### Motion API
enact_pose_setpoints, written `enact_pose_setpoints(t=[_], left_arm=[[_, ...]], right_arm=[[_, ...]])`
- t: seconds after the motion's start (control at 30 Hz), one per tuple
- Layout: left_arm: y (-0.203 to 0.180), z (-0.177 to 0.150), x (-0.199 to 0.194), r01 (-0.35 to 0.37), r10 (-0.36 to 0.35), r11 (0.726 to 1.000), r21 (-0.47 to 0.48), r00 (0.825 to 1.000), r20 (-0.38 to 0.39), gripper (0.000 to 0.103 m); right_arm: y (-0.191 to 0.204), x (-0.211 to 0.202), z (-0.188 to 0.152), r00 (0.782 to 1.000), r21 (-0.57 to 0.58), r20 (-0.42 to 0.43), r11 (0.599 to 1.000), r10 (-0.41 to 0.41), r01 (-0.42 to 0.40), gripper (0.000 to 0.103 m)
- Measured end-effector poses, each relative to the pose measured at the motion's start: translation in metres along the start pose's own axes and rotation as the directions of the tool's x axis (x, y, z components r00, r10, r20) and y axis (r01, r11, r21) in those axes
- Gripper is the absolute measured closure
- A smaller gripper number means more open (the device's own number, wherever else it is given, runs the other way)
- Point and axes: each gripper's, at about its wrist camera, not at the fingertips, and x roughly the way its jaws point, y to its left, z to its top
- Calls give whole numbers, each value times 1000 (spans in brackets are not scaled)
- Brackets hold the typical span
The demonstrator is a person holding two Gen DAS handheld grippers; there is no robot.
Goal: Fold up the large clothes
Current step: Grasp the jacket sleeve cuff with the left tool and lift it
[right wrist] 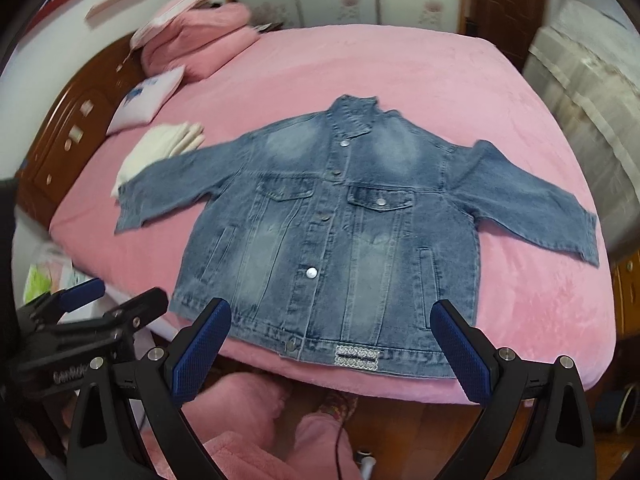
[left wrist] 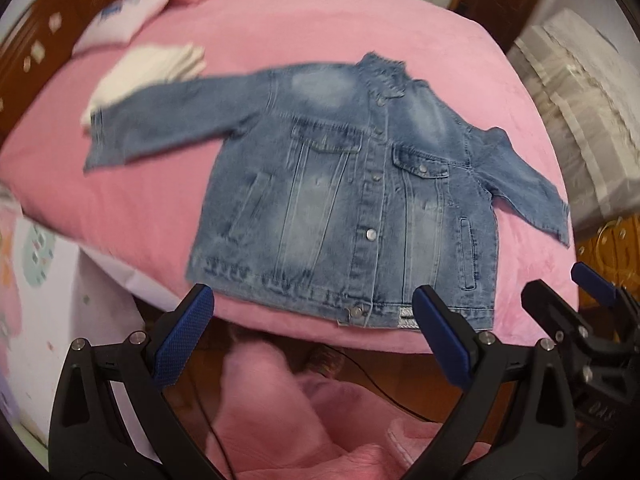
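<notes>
A blue denim jacket (left wrist: 344, 200) lies flat and buttoned on the pink bed (left wrist: 280, 40), front up, both sleeves spread out, hem at the near edge. It also shows in the right wrist view (right wrist: 340, 232). My left gripper (left wrist: 312, 300) is open and empty, held just off the hem near the bed's edge. My right gripper (right wrist: 332, 312) is open and empty, above the hem's middle. The right gripper shows at the right edge of the left wrist view (left wrist: 568, 284); the left gripper shows at the left of the right wrist view (right wrist: 116, 294).
A folded white garment (right wrist: 160, 148) lies by the left sleeve's cuff. A white pillow (right wrist: 148, 98) and pink bedding (right wrist: 200, 36) sit by the wooden headboard (right wrist: 60, 128). A grey covered stack (right wrist: 588, 120) stands right of the bed. Pink fabric (right wrist: 248, 420) and a cable lie below.
</notes>
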Motion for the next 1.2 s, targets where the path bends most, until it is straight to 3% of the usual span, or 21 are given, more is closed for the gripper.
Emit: enact_pose_setpoints(t=[0.2, 0.33, 0.43, 0.5, 0.57, 0.67, 0.77, 0.93, 1.03, 1.1, 1.2], left_arm=[[55, -3, 28, 81, -84, 977, -196, 996, -10, 6], [114, 7, 56, 161, -167, 902, -400, 986, 21, 11], [167, 23, 82, 216, -222, 807, -549, 973, 57, 15], [207, 39, 100, 246, -249, 740, -625, 965, 85, 27], [247, 51, 109, 279, -252, 660, -698, 957, 144, 28], [312, 71, 125, 322, -235, 529, -785, 944, 229, 28], [372, 92, 145, 319, -218, 443, -838, 945, 245, 28], [450, 127, 177, 270, -187, 386, -882, 959, 212, 29], [484, 146, 194, 204, -98, 427, -881, 979, 179, 29], [501, 151, 206, 144, -28, 429, -892, 989, 146, 29], [538, 151, 236, 89, 10, 340, -936, 995, 99, 33]], right_arm=[[42, 17, 5, 1000, -171, 12, 985, 15, -13, 2], [85, 46, 7, 999, -291, -42, 957, 3, -15, 2], [114, 68, 15, 998, -318, -63, 947, 25, -44, 2], [134, 87, 25, 995, -306, -78, 949, 59, -81, 2], [156, 108, 38, 994, -293, -73, 950, 87, -105, 2], [188, 146, 65, 997, -249, -35, 966, 67, -74, 2], [215, 185, 98, 998, -146, -38, 987, 56, -61, 2], [249, 247, 145, 998, 45, -49, 998, 42, -40, 2], [266, 281, 160, 998, 134, -53, 991, 27, -19, 2], [274, 304, 165, 997, 173, -71, 985, 25, -12, 2], [284, 326, 164, 996, 208, -86, 978, 20, -1, 2]])
